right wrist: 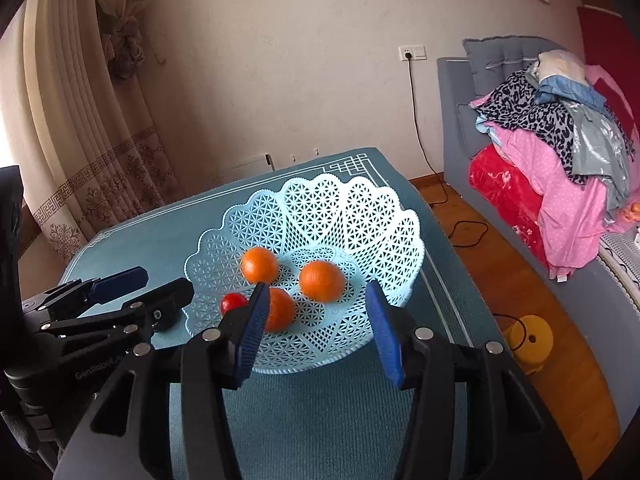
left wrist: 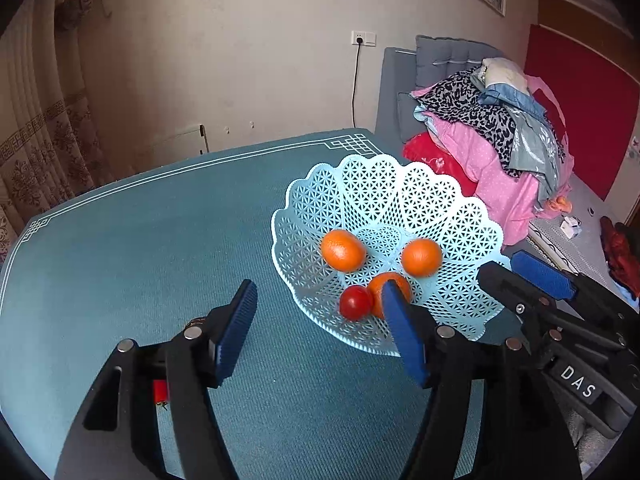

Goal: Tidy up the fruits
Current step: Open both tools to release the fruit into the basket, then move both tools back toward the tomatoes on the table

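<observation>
A pale blue lattice fruit basket [left wrist: 440, 200] [right wrist: 360, 208] stands on the teal table mat [left wrist: 160, 240]. In it lie three oranges [left wrist: 343, 250] [left wrist: 421, 257] [left wrist: 394, 280], also in the right wrist view [right wrist: 259, 265] [right wrist: 321, 281] [right wrist: 282, 309], and a small red tomato [left wrist: 355, 302] [right wrist: 233, 302]. My left gripper [left wrist: 320, 320] is open and empty, just left of and in front of the basket. My right gripper [right wrist: 316, 328] is open and empty, above the basket's near rim; it shows in the left wrist view [left wrist: 520, 276] at the basket's right.
A grey sofa [right wrist: 452, 120] piled with clothes and blankets [right wrist: 560, 140] stands right of the table. A yellow stool [right wrist: 530, 342] and a black cable [right wrist: 460, 236] are on the wooden floor. Curtains [right wrist: 80, 120] hang at the left, a wall behind.
</observation>
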{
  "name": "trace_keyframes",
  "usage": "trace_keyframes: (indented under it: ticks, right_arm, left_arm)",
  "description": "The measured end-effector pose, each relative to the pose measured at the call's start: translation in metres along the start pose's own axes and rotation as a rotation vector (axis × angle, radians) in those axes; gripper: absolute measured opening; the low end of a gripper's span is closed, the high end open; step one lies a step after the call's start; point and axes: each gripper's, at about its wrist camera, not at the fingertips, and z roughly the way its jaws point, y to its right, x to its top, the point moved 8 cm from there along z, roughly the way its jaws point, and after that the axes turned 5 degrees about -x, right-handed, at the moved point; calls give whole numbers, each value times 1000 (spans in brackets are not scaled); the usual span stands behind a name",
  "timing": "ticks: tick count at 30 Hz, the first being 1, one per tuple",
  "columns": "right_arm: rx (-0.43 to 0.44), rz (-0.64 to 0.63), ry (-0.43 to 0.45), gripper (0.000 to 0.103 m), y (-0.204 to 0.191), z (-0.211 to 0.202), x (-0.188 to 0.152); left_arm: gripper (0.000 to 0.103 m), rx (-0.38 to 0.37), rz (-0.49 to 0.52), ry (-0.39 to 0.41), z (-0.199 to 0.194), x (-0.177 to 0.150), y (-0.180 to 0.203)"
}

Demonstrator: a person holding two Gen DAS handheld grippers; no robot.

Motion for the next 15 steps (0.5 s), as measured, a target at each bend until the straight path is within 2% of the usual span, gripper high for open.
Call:
trace_keyframes:
  ticks: [3, 7, 15]
  right_arm:
    - [6, 2, 1, 50, -4, -4, -2]
    - [18, -2, -3, 50, -11, -8, -7]
    - [43, -31, -9, 51, -28, -20, -15]
  left_arm:
    - [67, 6, -15, 1, -6, -1, -8]
    - [75, 20, -37, 7, -16, -3, -20]
    - [78, 58, -78, 12, -42, -13, -51]
